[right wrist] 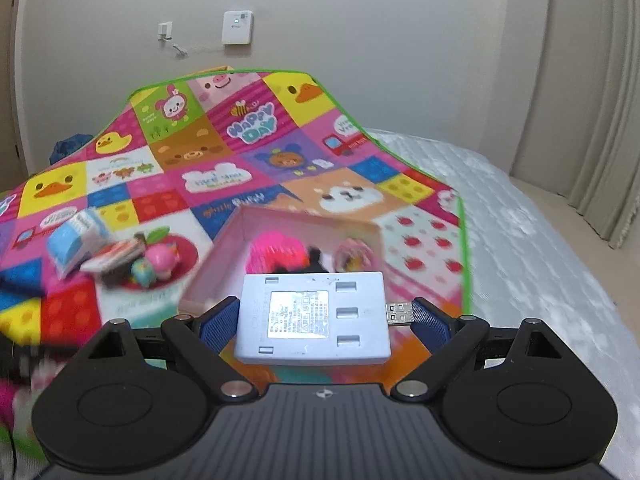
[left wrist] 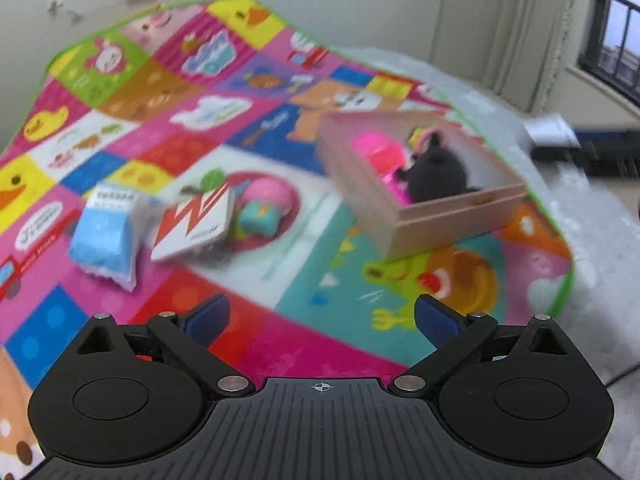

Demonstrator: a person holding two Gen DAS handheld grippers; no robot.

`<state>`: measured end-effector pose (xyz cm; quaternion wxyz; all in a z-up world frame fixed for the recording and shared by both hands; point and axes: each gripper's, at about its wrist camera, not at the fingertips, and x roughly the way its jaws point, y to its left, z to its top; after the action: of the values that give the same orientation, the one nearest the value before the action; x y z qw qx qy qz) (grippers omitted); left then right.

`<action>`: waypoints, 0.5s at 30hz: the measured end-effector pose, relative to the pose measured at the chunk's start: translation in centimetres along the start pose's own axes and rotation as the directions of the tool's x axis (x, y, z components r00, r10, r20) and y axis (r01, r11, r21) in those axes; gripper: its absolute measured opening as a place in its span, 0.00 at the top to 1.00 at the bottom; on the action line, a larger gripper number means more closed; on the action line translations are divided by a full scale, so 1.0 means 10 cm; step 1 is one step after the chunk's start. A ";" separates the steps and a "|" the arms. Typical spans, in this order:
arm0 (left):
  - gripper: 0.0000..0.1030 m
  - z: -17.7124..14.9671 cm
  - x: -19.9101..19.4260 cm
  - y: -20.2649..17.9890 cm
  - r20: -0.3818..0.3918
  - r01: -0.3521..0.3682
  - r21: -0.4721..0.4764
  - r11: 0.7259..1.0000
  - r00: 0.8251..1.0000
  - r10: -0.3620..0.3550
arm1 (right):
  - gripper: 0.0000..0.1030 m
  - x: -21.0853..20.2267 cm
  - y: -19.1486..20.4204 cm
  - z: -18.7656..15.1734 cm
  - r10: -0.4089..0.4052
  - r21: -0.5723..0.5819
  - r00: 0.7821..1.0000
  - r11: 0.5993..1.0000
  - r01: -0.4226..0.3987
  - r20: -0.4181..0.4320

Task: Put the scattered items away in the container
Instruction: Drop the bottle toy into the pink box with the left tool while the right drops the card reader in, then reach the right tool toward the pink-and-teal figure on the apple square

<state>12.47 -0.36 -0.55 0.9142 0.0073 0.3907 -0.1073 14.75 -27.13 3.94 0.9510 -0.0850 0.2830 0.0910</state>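
- Left claw [left wrist: 322, 318]: blue-padded fingers spread wide, nothing between them; released. It hangs over the colourful patchwork play mat [left wrist: 248, 332] with cartoon animal squares and a green border, which lies on a pale grey quilted bed [left wrist: 560, 184].
- Right claw [right wrist: 320, 316]: clenched on a flat pale blue rectangular plastic charger [right wrist: 314, 316] with a silver label on its face. One blue pad presses the charger's left edge; the other bears on the metal USB plug [right wrist: 399, 313] sticking out of its right side.
- Ahead of the left claw and to its left, a cluster on the mat: a light blue sealed plastic sachet [left wrist: 105, 236], beside it a red-and-white card box [left wrist: 194, 224] with a zigzag print, then a small pink and teal soft toy [left wrist: 262, 208] touching the box's right edge.
- Ahead of the left claw and to its right: an open shallow pink cardboard box [left wrist: 456, 220], the container. Inside it, a bright pink plastic item [left wrist: 376, 152] and a dark fuzzy plush toy [left wrist: 436, 172]; details blurred.
- In the right wrist view the same pink box sits just beyond the held charger.
- Farthest: beige wall [right wrist: 360, 20] with a white wall unit [right wrist: 237, 27].
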 end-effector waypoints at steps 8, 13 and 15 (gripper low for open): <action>0.02 0.05 0.05 0.39 0.022 0.001 -0.112 0.994 1.000 0.002 | 0.11 0.99 0.43 0.54 -0.039 -0.044 0.999 0.998 0.037 -0.032; 0.01 0.10 -0.01 0.54 0.011 0.024 -0.189 0.982 1.000 -0.022 | 0.05 0.90 0.51 0.39 0.014 0.037 0.996 0.999 -0.011 -0.088; 0.00 0.10 -0.01 0.55 -0.002 0.000 -0.179 0.984 1.000 0.000 | 0.05 0.85 0.61 0.29 0.014 0.017 0.993 1.000 -0.012 -0.116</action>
<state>14.22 4.94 -0.11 0.9108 -0.0746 0.3997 -0.0718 21.92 -19.52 0.89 0.9329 -0.0808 0.3393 0.0899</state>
